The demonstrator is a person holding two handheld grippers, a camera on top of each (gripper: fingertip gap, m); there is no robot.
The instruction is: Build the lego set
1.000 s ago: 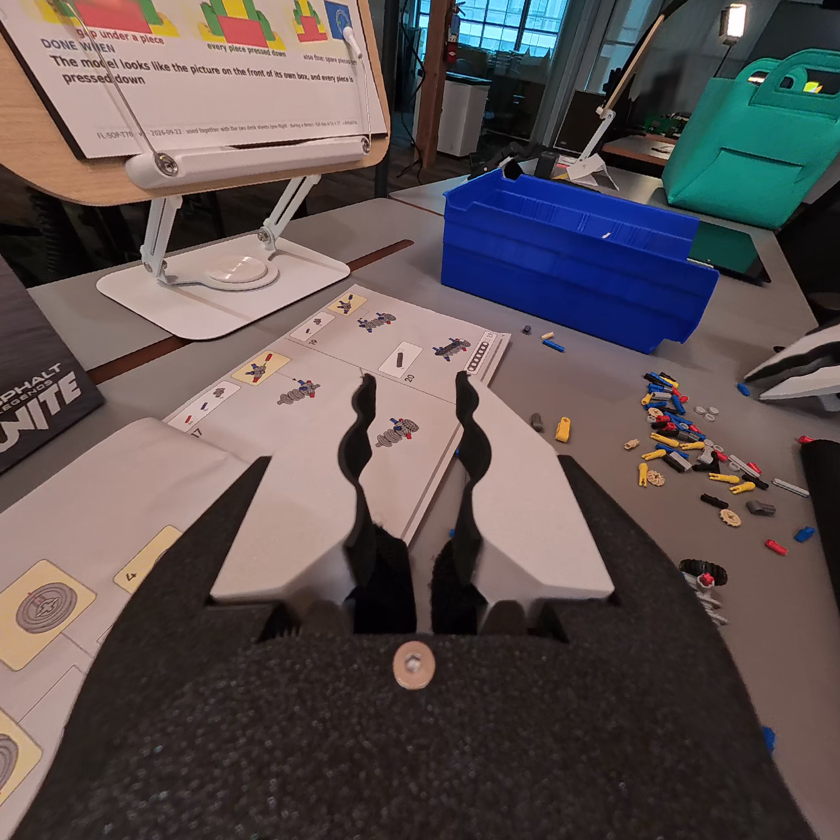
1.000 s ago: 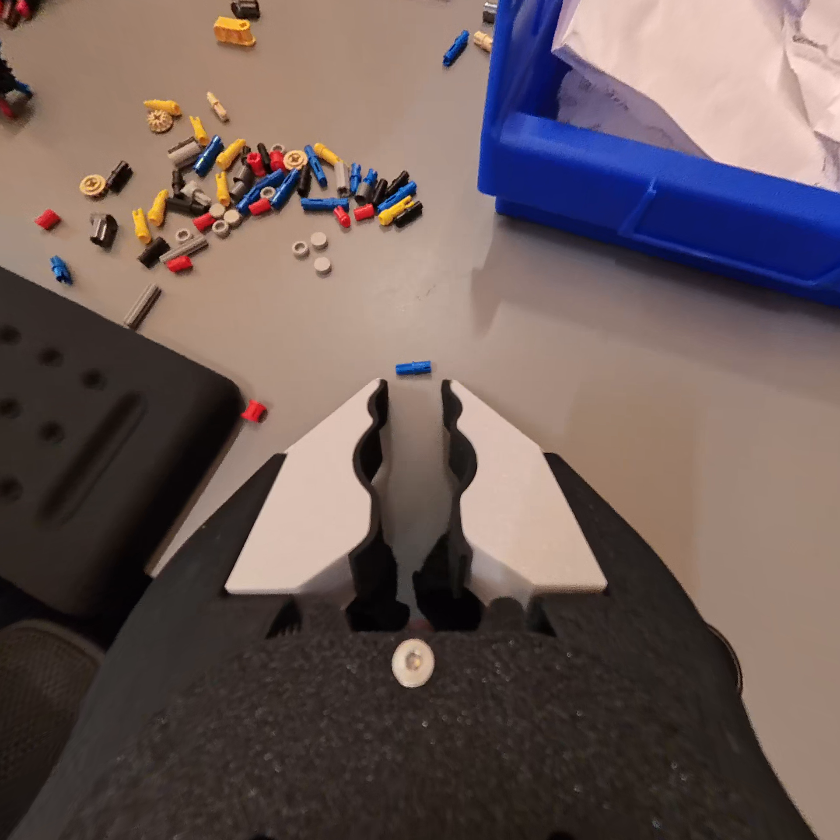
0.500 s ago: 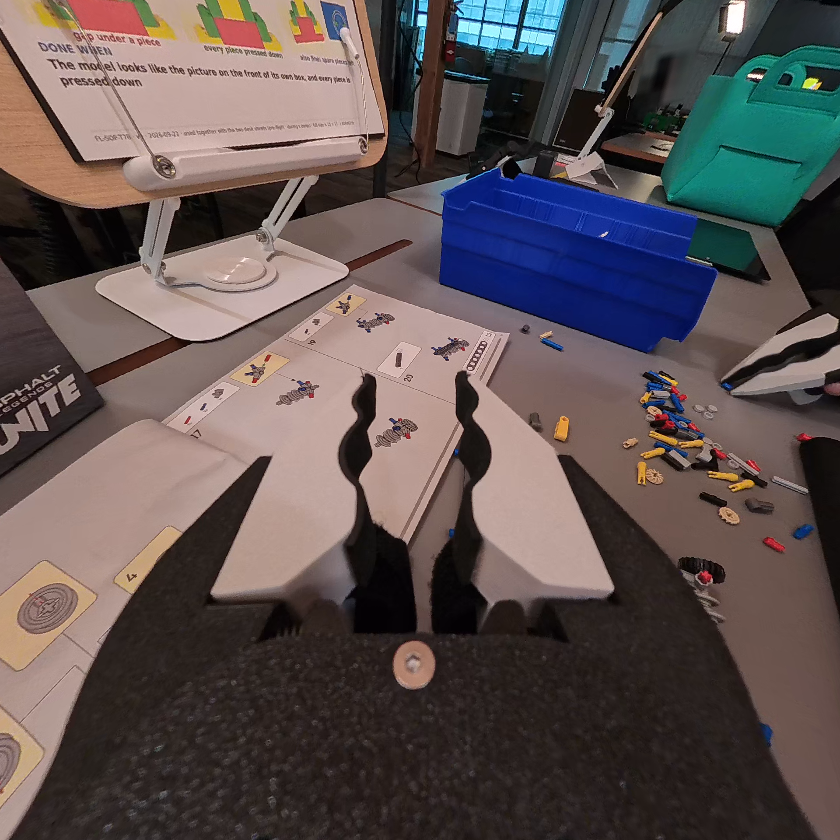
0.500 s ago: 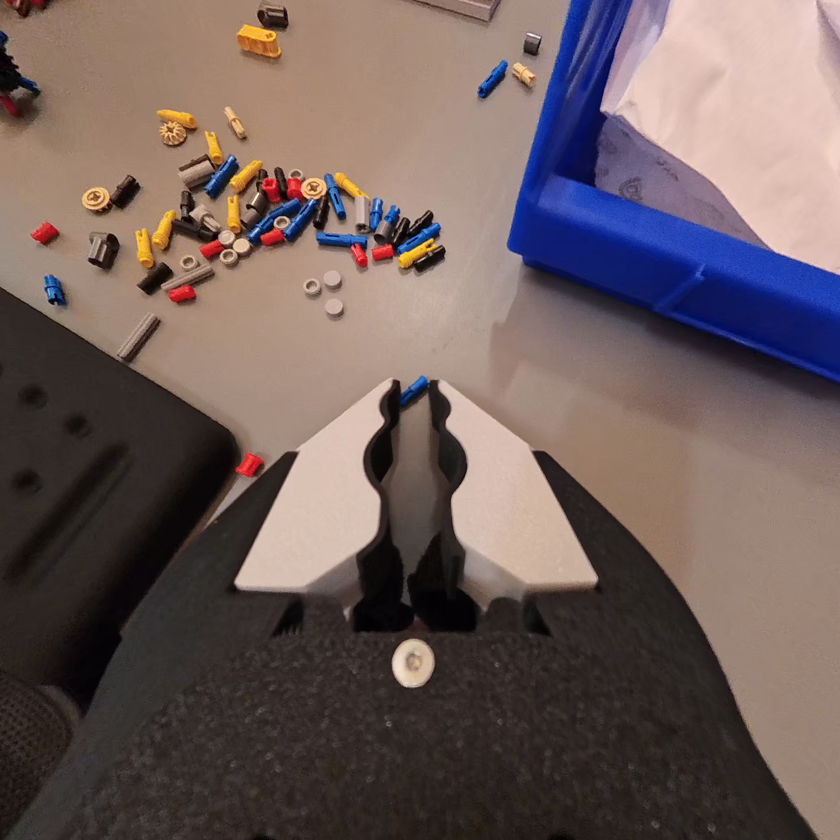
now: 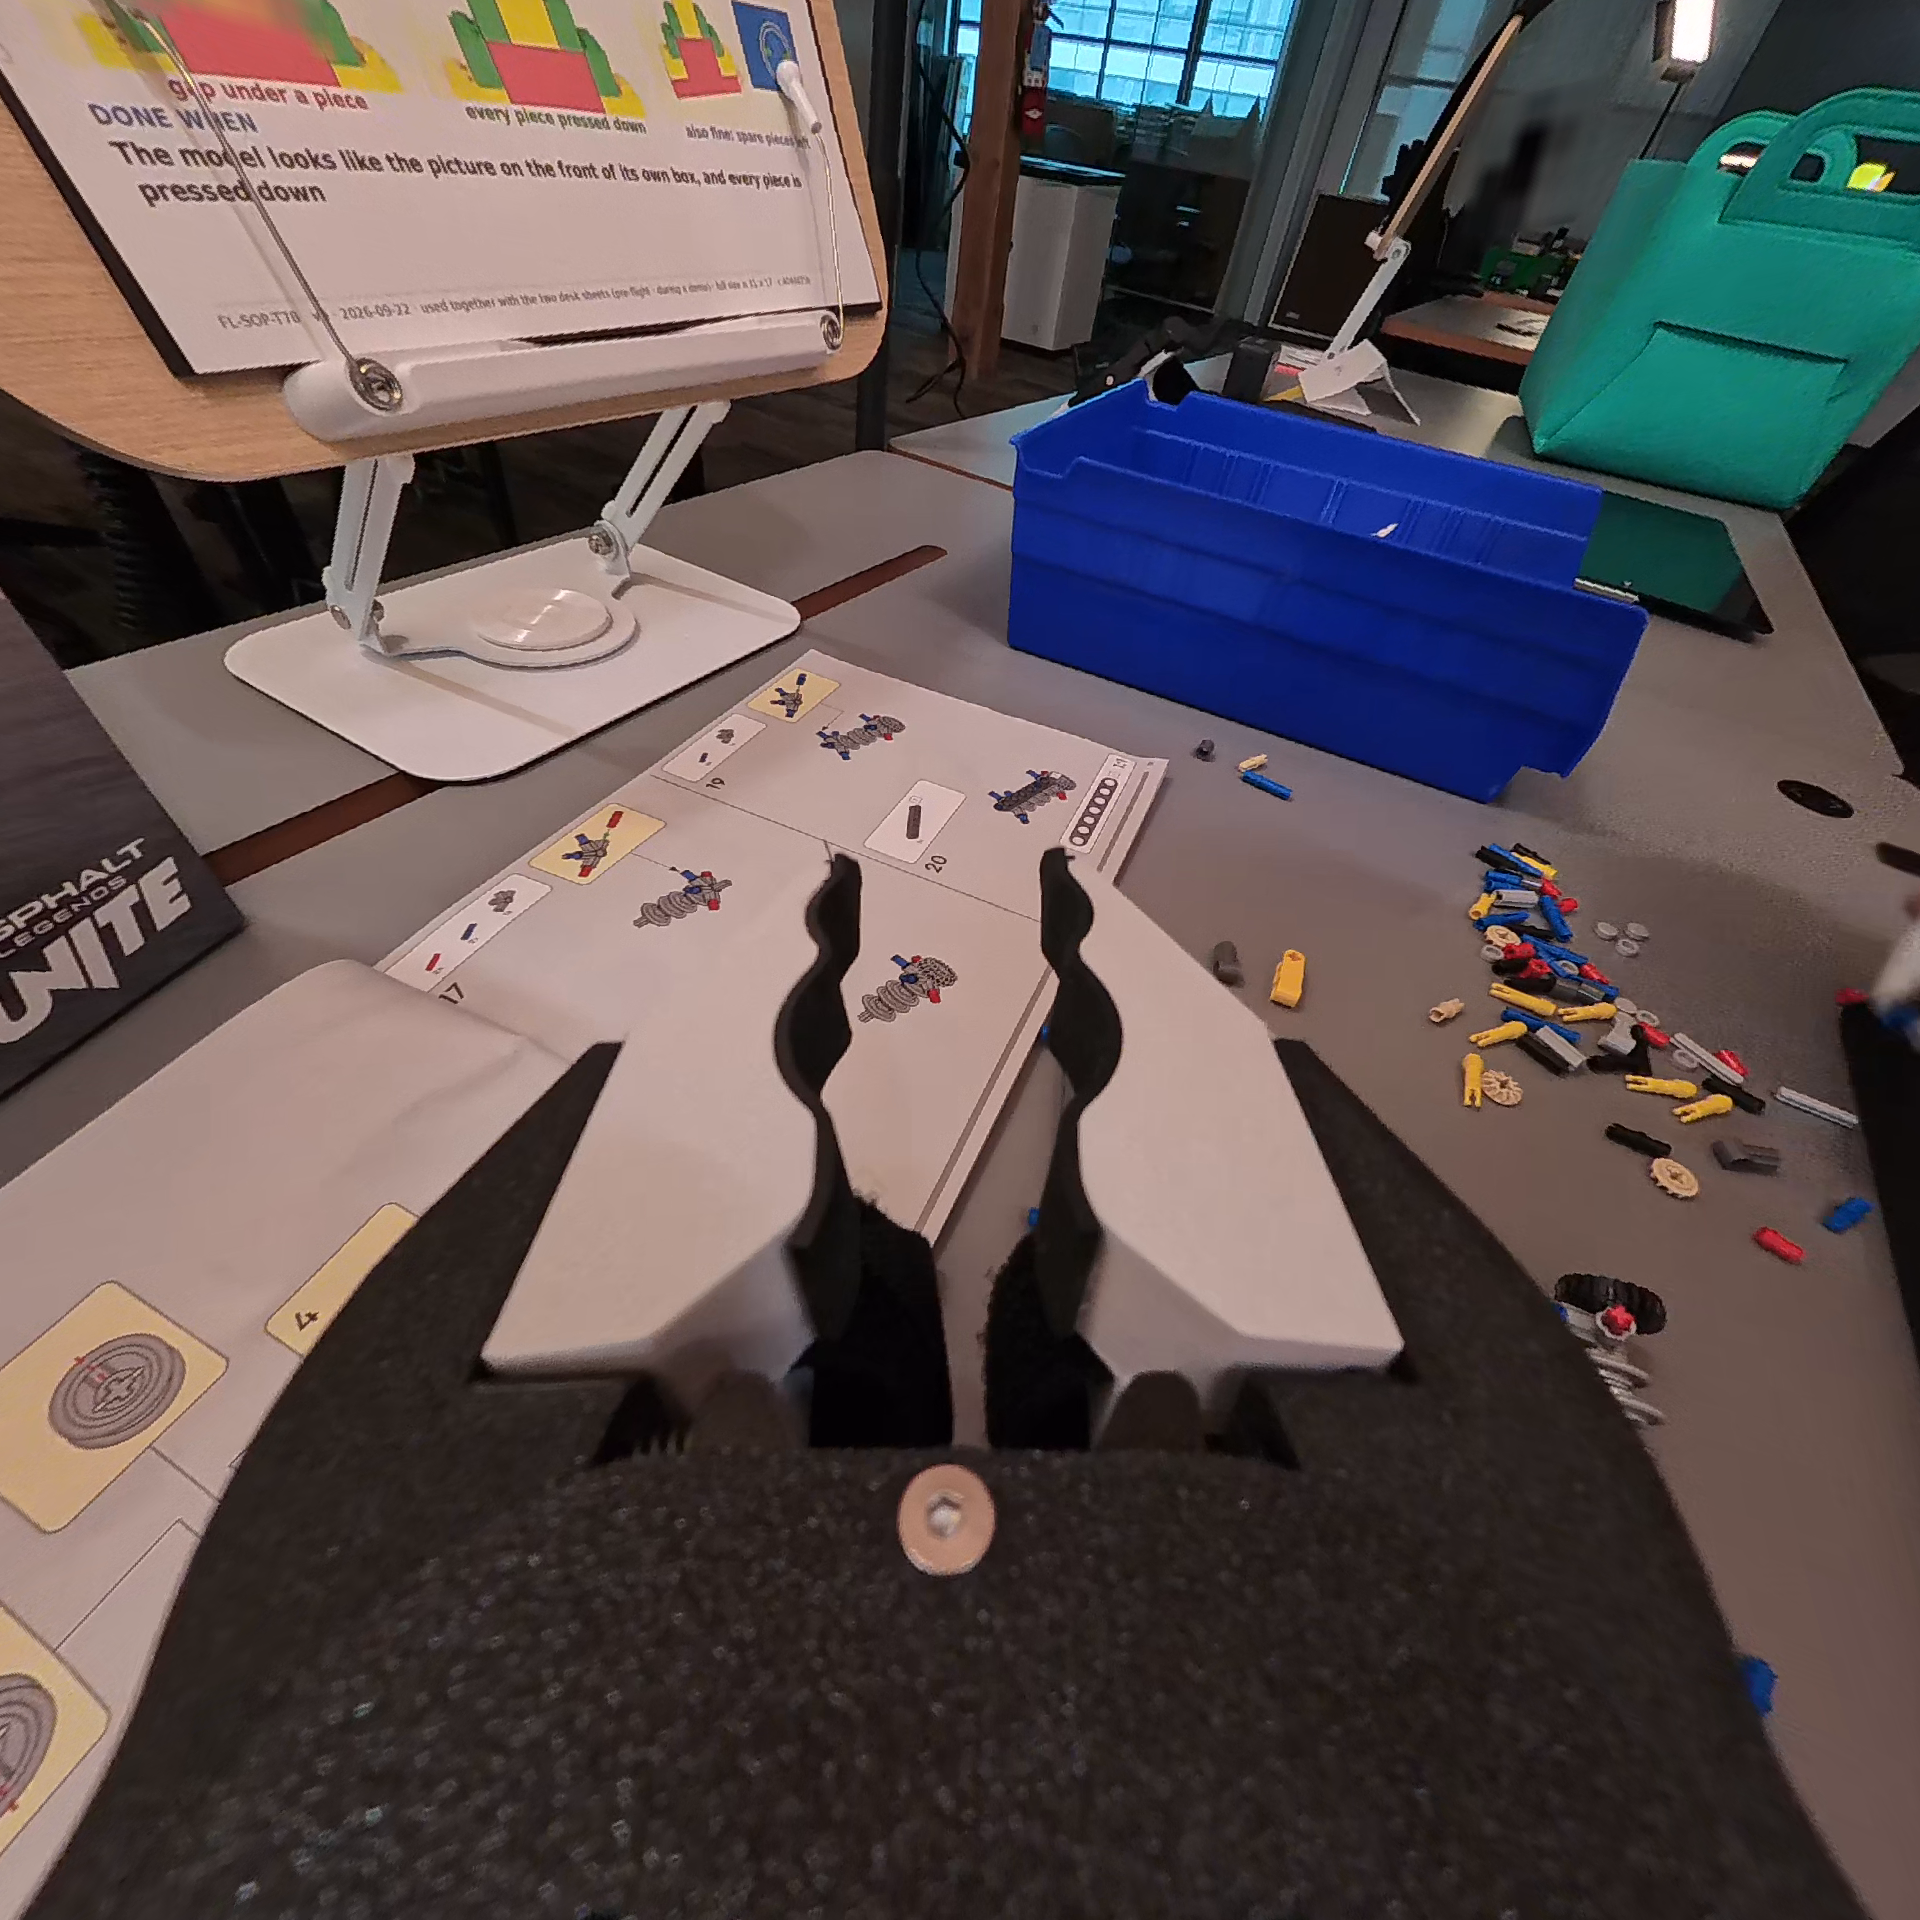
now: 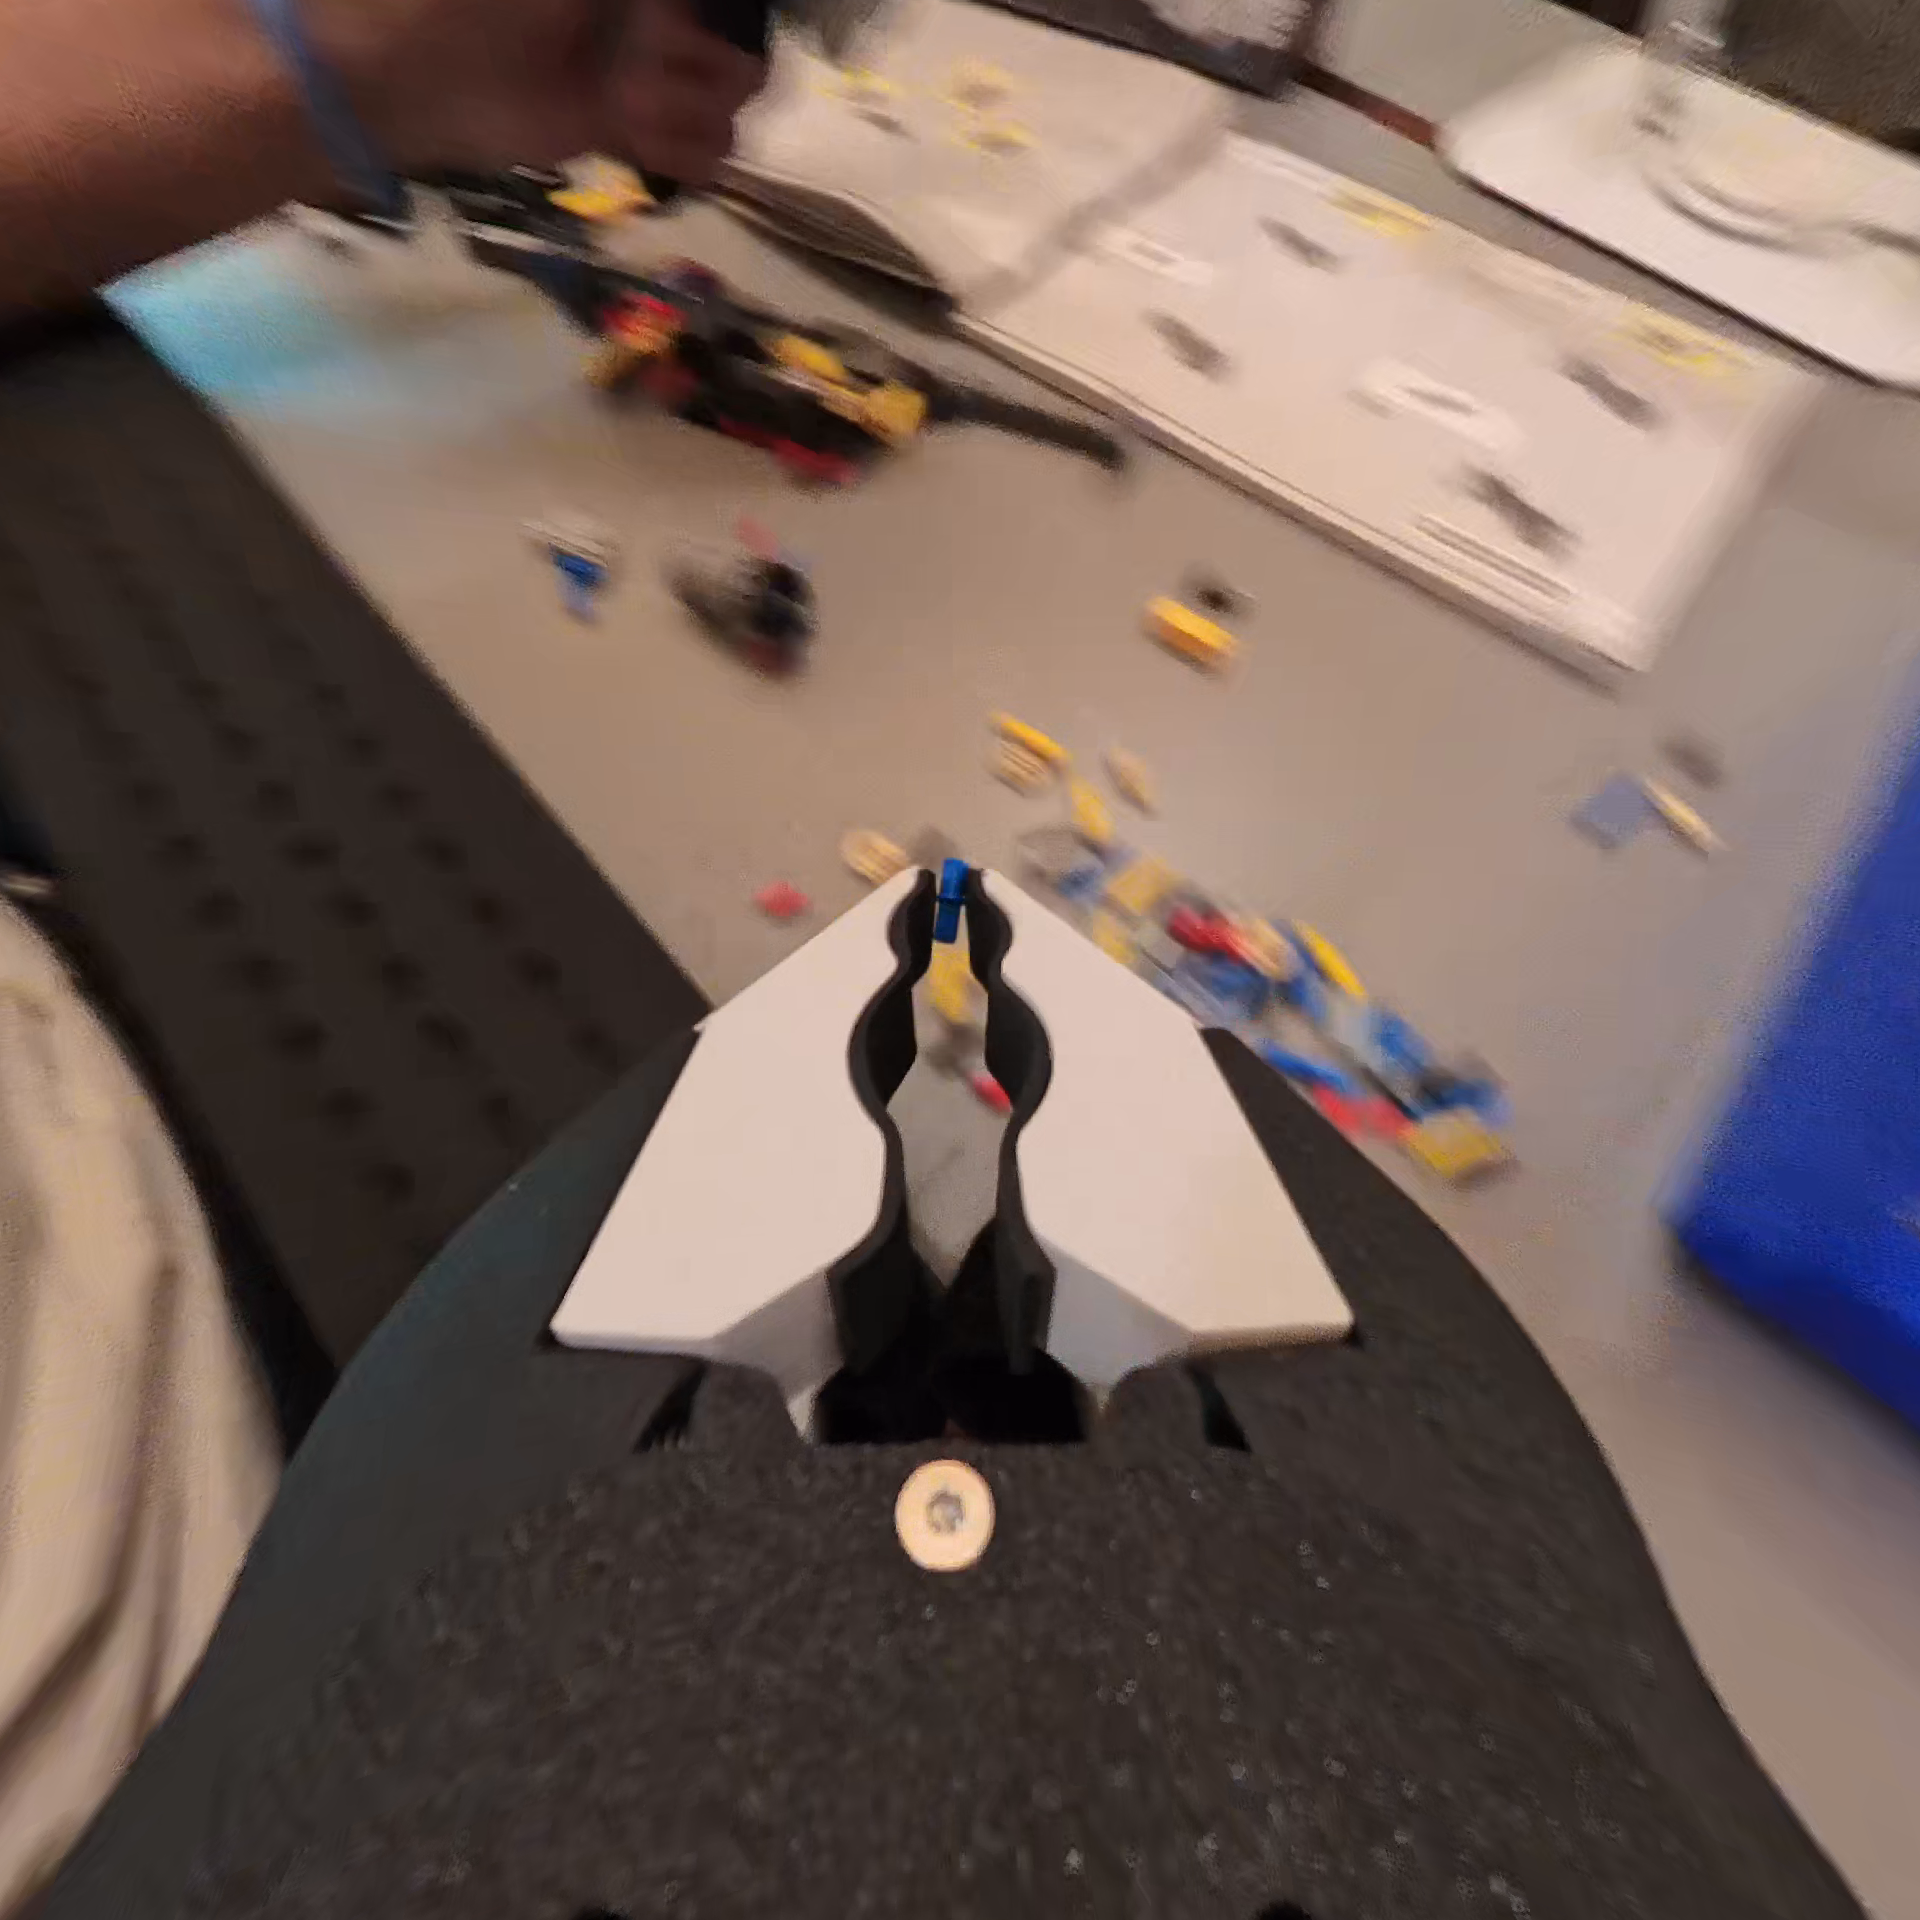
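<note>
My right gripper (image 6: 948, 883) is shut on a small blue pin (image 6: 949, 900), held upright at its tips above the grey table; the view is blurred by motion. A partly built black, yellow and red model (image 6: 774, 390) lies farther off on the table. Loose small pieces (image 6: 1257, 966) lie beyond the tips and also show in the left wrist view (image 5: 1569, 997). My left gripper (image 5: 945, 862) is open and empty, hovering over the open instruction booklet (image 5: 790, 894). A small wheel assembly (image 5: 1610, 1325) lies to its right.
A blue bin (image 5: 1309, 582) stands at the back right. A white document stand (image 5: 509, 644) holds a sheet at the back left. A dark box (image 5: 94, 914) is at the left. A black perforated pad (image 6: 260, 831) lies at the left of the right wrist view, and a person's arm (image 6: 208, 114) is at its top left. One gripper's finger ends stand about 25 cm off the other's.
My right gripper closed on the blue pin, lifted it off the table and swung left towards the model and booklet. My left gripper stayed open over the booklet.
</note>
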